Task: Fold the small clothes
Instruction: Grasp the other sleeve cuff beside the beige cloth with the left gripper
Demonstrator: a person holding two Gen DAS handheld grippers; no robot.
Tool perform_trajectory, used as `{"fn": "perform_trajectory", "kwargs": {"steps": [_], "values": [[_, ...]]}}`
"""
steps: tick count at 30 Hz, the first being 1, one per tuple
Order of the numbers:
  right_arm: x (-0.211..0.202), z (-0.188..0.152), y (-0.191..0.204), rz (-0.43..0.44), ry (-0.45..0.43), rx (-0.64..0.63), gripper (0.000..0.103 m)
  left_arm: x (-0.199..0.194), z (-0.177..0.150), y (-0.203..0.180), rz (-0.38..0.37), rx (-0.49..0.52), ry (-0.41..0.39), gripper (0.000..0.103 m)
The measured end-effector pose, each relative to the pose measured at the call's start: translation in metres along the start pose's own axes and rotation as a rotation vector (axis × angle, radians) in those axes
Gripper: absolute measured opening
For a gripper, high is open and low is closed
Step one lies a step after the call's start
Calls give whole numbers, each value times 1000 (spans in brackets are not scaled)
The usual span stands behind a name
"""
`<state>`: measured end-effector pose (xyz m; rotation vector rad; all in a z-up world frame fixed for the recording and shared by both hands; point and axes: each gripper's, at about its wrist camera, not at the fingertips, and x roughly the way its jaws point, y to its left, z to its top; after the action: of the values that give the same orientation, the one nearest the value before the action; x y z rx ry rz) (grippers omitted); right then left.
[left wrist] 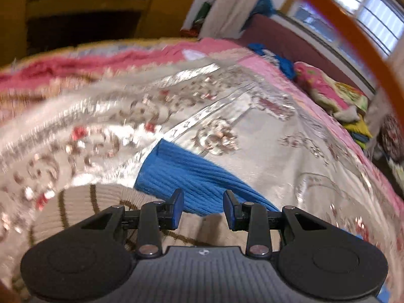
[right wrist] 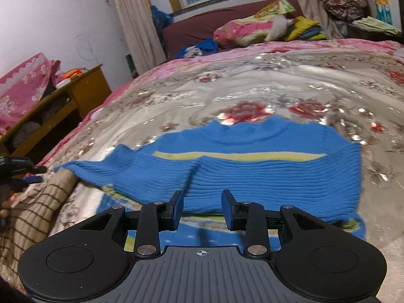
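Note:
A small blue ribbed sweater with a yellow chest stripe lies flat on the bed, collar away from me, with one sleeve stretched out to the left. My right gripper hovers over its lower hem, open, with nothing between the pads. In the blurred left wrist view that blue sleeve lies just ahead of my left gripper, which is open and holds nothing. The left gripper also shows at the left edge of the right wrist view, near the sleeve's cuff.
A beige garment with brown lines lies at the left, partly under the sleeve. The bed has a shiny floral cover. A wooden cabinet stands beside the bed. Folded bedding and clothes are piled at the far side.

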<state>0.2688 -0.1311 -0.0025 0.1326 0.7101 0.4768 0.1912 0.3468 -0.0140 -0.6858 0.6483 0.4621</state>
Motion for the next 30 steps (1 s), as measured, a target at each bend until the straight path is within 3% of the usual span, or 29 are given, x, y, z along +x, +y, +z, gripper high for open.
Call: {"fn": "perform_trajectory", "kwargs": {"steps": [6,13,16,22,25,27,29,30], "values": [[4,1,13,32,14,-7,33,26,-2,12,-4,-114,68,42],[7,-1,24,58,29,-14,33,30,-3,12,5,-121,52,45],[3,0,26,67,24,-15,33,20,-9,18,3,-169,43,45],[4,-1,27,78,27,-15,33,30,-2,12,95,-223,30,46],[5,-3,28,87,33,-8,33,41,3,9,110,-254,33,57],[5,-5,28,90,37,-10,33,45,7,7,94,-279,40,73],[5,-6,28,89,44,-10,33,48,10,3,104,-286,43,72],[6,-6,27,88,46,-8,33,49,11,1,107,-276,32,66]]}}
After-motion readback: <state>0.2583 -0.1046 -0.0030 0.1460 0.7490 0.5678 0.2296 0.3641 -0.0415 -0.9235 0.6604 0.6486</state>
